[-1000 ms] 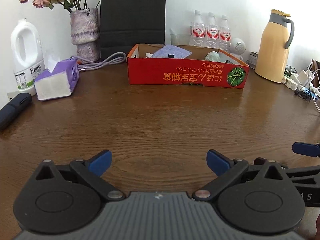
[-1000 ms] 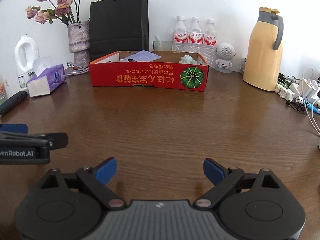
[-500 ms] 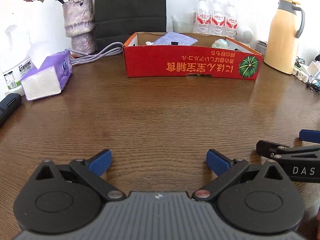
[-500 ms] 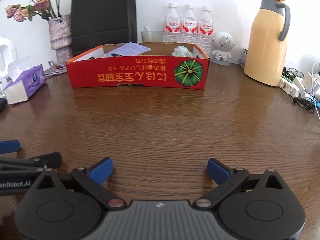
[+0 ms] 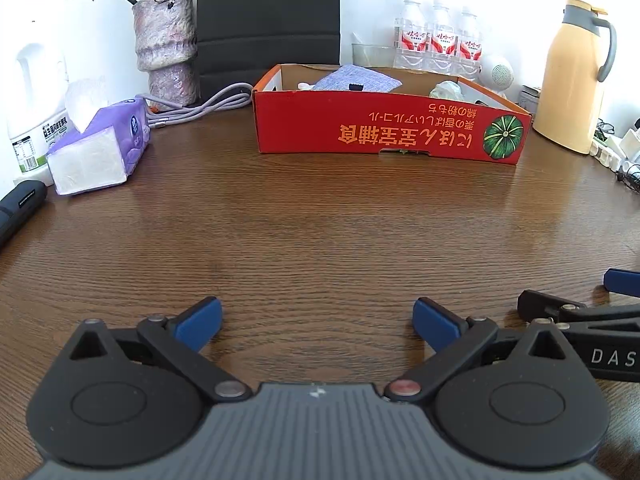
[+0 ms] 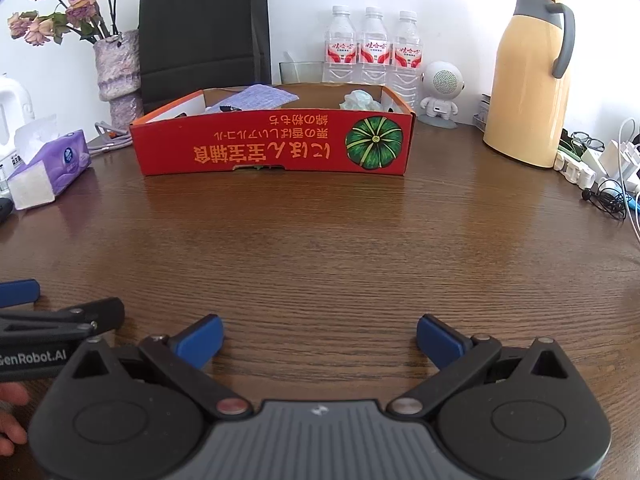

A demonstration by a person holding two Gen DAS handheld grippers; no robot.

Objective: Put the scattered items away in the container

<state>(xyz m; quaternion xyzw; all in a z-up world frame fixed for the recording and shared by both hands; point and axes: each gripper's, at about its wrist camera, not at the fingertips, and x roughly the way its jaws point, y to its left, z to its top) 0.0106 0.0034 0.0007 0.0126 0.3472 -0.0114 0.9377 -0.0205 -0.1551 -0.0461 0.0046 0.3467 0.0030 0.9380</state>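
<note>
A shallow red cardboard box (image 5: 384, 132) (image 6: 272, 144) with a pumpkin picture stands at the back of the brown wooden table. Inside it lie a bluish-purple cloth (image 5: 356, 80) (image 6: 256, 98) and a pale crumpled wad (image 5: 446, 90) (image 6: 358, 100). My left gripper (image 5: 318, 318) hovers low over bare wood near the front, jaws wide open and empty. My right gripper (image 6: 320, 338) is beside it, also wide open with nothing between its blue pads. Each gripper shows at the edge of the other's view.
A purple tissue pack (image 5: 100, 148), white jug (image 5: 36, 100), flower vase (image 5: 166, 44), black paper bag (image 6: 204, 28) and grey cable (image 5: 200, 110) stand at the back left. Water bottles (image 6: 372, 48), a small white speaker (image 6: 442, 94), a yellow thermos (image 6: 528, 84) and power strip with cables (image 6: 600, 168) stand right. A black device (image 5: 18, 208) lies far left.
Both grippers drew in a little towards the box during the first half second, then held still. The right jaws widened slightly.
</note>
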